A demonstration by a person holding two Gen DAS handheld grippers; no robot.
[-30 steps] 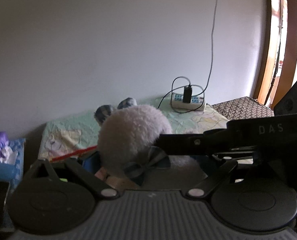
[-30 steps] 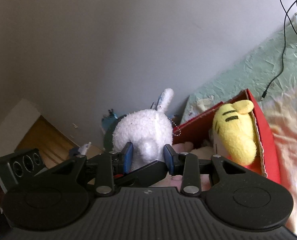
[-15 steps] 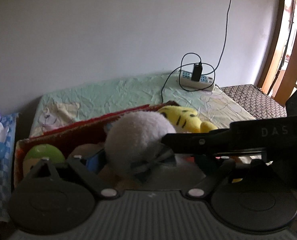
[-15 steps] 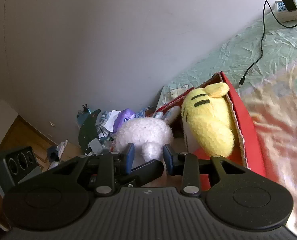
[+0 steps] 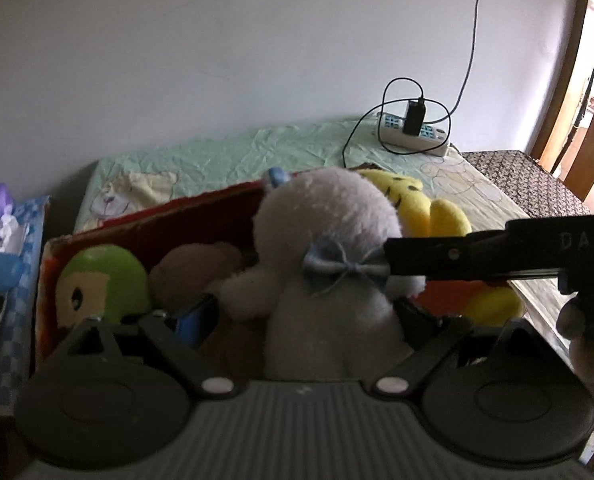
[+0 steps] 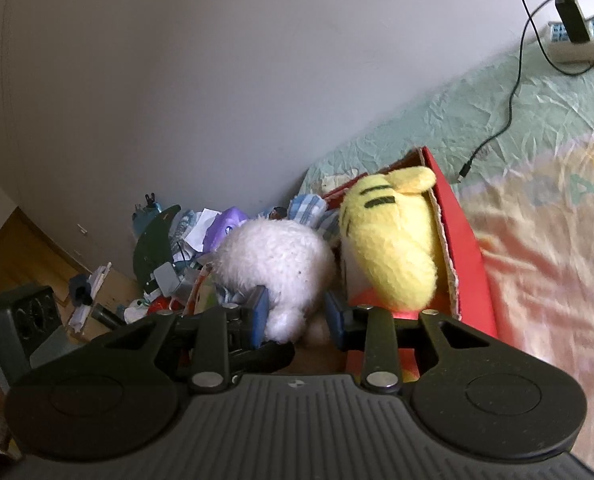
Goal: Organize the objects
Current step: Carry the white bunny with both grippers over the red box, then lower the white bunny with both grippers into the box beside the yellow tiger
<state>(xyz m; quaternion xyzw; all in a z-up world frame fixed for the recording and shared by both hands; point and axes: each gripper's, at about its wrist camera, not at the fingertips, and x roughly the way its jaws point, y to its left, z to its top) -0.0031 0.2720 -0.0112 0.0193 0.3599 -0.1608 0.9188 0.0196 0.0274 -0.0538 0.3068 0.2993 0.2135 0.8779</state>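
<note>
Currently, left wrist view: the left gripper (image 5: 309, 320) has its jaws spread wide and opening, with the white plush (image 5: 329, 256) sitting between them. The blue pad (image 5: 195, 318) on the left finger looks clear of the fur; I can't tell whether the right finger touches, as it is hidden behind the body. The plush has a pale blue bow (image 5: 339, 270) at the neck and stands over the red box (image 5: 169, 216), near the box's middle. The right gripper's black finger bar (image 5: 469, 254) reaches in from the right edge and touches the plush's head at the bow. Inside the box: green plush (image 5: 105, 280) at the left end, brown plush (image 5: 193, 268) beside it, yellow plush (image 5: 429, 208) at the right end. The box sits on the bed (image 5: 217, 156), with a power strip (image 5: 413, 136) at the bed's far right corner.

Right wrist view: the right gripper (image 6: 297, 316) has narrow jaws, closing, pinching a small nub of the white plush (image 6: 273, 256). The yellow plush (image 6: 393, 240) lies against the red box's (image 6: 465, 232) right wall. Clutter (image 6: 169, 256) lies off the bed's left edge.
</note>
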